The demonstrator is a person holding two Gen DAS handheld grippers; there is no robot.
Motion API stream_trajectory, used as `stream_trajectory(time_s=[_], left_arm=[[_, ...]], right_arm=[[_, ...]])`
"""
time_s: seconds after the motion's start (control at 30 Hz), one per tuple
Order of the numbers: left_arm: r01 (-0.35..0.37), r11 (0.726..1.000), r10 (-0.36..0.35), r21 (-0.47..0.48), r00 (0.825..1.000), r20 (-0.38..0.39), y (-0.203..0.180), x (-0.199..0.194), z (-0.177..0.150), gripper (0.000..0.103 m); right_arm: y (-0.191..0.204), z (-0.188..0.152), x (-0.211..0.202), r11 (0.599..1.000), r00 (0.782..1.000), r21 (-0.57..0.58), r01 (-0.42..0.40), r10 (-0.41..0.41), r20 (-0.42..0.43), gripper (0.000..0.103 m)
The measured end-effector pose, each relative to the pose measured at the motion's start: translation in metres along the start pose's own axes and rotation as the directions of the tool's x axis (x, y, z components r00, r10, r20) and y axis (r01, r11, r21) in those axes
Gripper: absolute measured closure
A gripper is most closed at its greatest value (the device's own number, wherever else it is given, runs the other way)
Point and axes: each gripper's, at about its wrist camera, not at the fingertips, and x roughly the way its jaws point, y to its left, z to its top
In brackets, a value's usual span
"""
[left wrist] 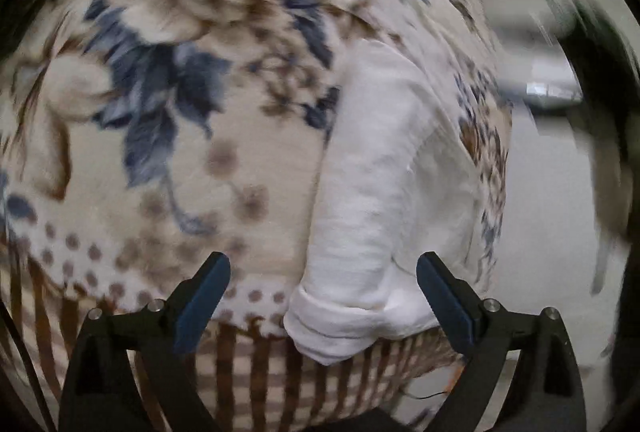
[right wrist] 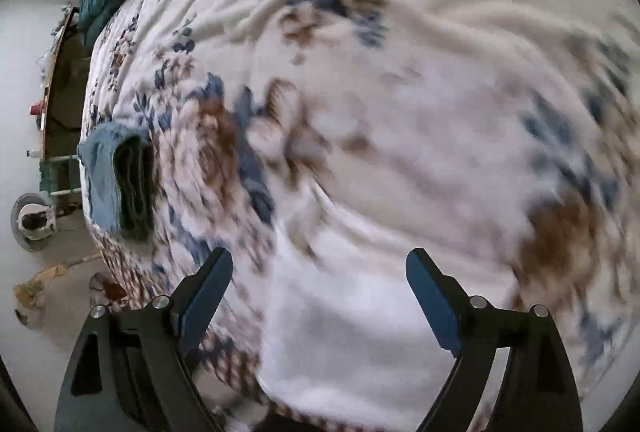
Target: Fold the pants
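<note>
White crinkled cotton pants point(left wrist: 376, 191) lie lengthwise on floral fleece bed blanket point(left wrist: 180, 151). Left tool point(left wrist: 323, 296) and right tool point(right wrist: 319, 292) both wide, empty. Judgement: pinch hem corners evenly before folding

Nothing readable anywhere here — no labels, brands, numbers or signs in either wrist view. Both shots are pretty motion-blurred, so any small print just can't be made out.
</note>
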Motion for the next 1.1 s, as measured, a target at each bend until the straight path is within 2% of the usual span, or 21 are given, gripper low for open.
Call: stream_trajectory(time_s=[0.13, 0.2, 0.23, 0.3, 0.33, 0.43, 0.47, 0.5, 0.53, 0.57, 0.6, 0.67, 0.7, 0.73, 0.8, 0.83, 0.87, 0.9, 1.0, 1.07, 1.1], left_arm=[[0.04, 0.987, -0.048, -0.156, 0.998, -0.046, 0.015, 0.012, -0.004, 0.008], [0.064, 0.977, -0.081, -0.202, 0.993, -0.08, 0.018, 0.024, -0.011, 0.008], [0.057, 0.976, -0.078, -0.21, 0.993, -0.091, 0.017, 0.03, -0.014, 0.008], [0.015, 0.984, -0.036, -0.177, 0.993, -0.113, 0.004, 0.037, -0.021, 0.008], [-0.002, 0.987, -0.017, -0.159, 0.993, -0.114, 0.0, 0.037, -0.024, 0.008], [-0.02, 0.993, 0.005, -0.121, 0.993, -0.122, -0.013, 0.04, -0.029, 0.008], [-0.03, 0.993, 0.016, -0.114, 0.992, -0.122, -0.017, 0.043, -0.03, 0.009], [-0.048, 0.993, 0.036, -0.105, 0.993, -0.113, -0.019, 0.045, -0.032, 0.018], [-0.072, 0.993, 0.062, -0.092, 0.993, -0.105, -0.022, 0.046, -0.033, 0.025], [-0.105, 0.992, 0.097, -0.075, 0.99, -0.1, -0.019, 0.046, -0.037, 0.04], [-0.125, 0.991, 0.12, -0.049, 0.988, -0.1, -0.018, 0.046, -0.041, 0.047], [-0.17, 0.985, 0.17, 0.01, 0.981, -0.098, -0.02, 0.046, -0.046, 0.048], [-0.208, 0.977, 0.212, 0.043, 0.973, -0.096, -0.021, 0.044, -0.049, 0.048], [-0.237, 0.969, 0.245, 0.075, 0.962, -0.121, -0.026, 0.047, -0.05, 0.046], [-0.204, 0.979, 0.199, -0.014, 0.967, -0.157, -0.023, 0.043, -0.048, 0.041], [-0.166, 0.98, 0.146, -0.112, 0.975, -0.17, -0.019, 0.04, -0.046, 0.041], [-0.121, 0.969, 0.085, -0.217, 0.982, -0.167, -0.009, 0.031, -0.049, 0.041], [-0.059, 0.937, 0.011, -0.345, 0.99, -0.139, 0.005, 0.018, -0.056, 0.04], [0.033, 0.828, -0.091, -0.559, 0.993, -0.077, 0.029, 0.003, -0.067, 0.038], [0.074, 0.752, -0.142, -0.654, 0.989, -0.051, 0.044, 0.014, -0.067, 0.038], [0.081, 0.73, -0.154, -0.679, 0.987, -0.048, 0.05, 0.023, -0.065, 0.038]], right_arm=[[-0.074, -0.099, -0.021, 0.985, 0.997, 0.163, 0.049, -0.057, 0.043, 0.012], [-0.115, -0.15, -0.015, 0.95, 0.997, 0.308, 0.057, -0.071, 0.035, 0.012], [-0.139, -0.177, -0.008, 0.917, 0.998, 0.397, 0.05, -0.062, 0.019, 0.012], [-0.173, -0.215, 0.007, 0.854, 1.0, 0.52, -0.012, 0.012, 0.002, 0.012], [-0.191, -0.235, 0.017, 0.805, 0.997, 0.588, -0.072, 0.081, 0.011, 0.012], [-0.213, -0.26, 0.049, 0.707, 0.972, 0.672, -0.222, 0.218, 0.091, 0.013], [-0.211, -0.261, 0.062, 0.691, 0.961, 0.674, -0.261, 0.253, 0.114, 0.021], [-0.212, -0.261, 0.071, 0.681, 0.955, 0.677, -0.28, 0.269, 0.125, 0.035], [-0.211, -0.26, 0.083, 0.673, 0.96, 0.692, -0.263, 0.255, 0.117, 0.064], [-0.21, -0.26, 0.086, 0.668, 0.964, 0.701, -0.251, 0.237, 0.119, 0.068], [-0.207, -0.259, 0.083, 0.676, 0.969, 0.696, -0.241, 0.209, 0.133, 0.074], [-0.19, -0.251, 0.059, 0.759, 0.974, 0.613, -0.22, 0.133, 0.185, 0.085], [-0.178, -0.248, 0.043, 0.814, 0.974, 0.551, -0.183, 0.074, 0.215, 0.09], [-0.172, -0.246, 0.035, 0.85, 0.975, 0.509, -0.135, 0.023, 0.221, 0.091], [-0.172, -0.245, 0.039, 0.874, 0.984, 0.48, -0.073, -0.016, 0.179, 0.091], [-0.179, -0.246, 0.046, 0.866, 0.989, 0.493, -0.087, 0.018, 0.145, 0.09], [-0.182, -0.247, 0.052, 0.856, 0.99, 0.505, -0.112, 0.051, 0.133, 0.089], [-0.187, -0.248, 0.054, 0.845, 0.988, 0.518, -0.133, 0.076, 0.131, 0.087], [-0.194, -0.252, 0.049, 0.826, 0.984, 0.539, -0.167, 0.109, 0.139, 0.072], [-0.194, -0.253, 0.048, 0.82, 0.981, 0.541, -0.187, 0.129, 0.144, 0.043], [-0.196, -0.251, 0.048, 0.816, 0.98, 0.544, -0.193, 0.138, 0.141, 0.04]])
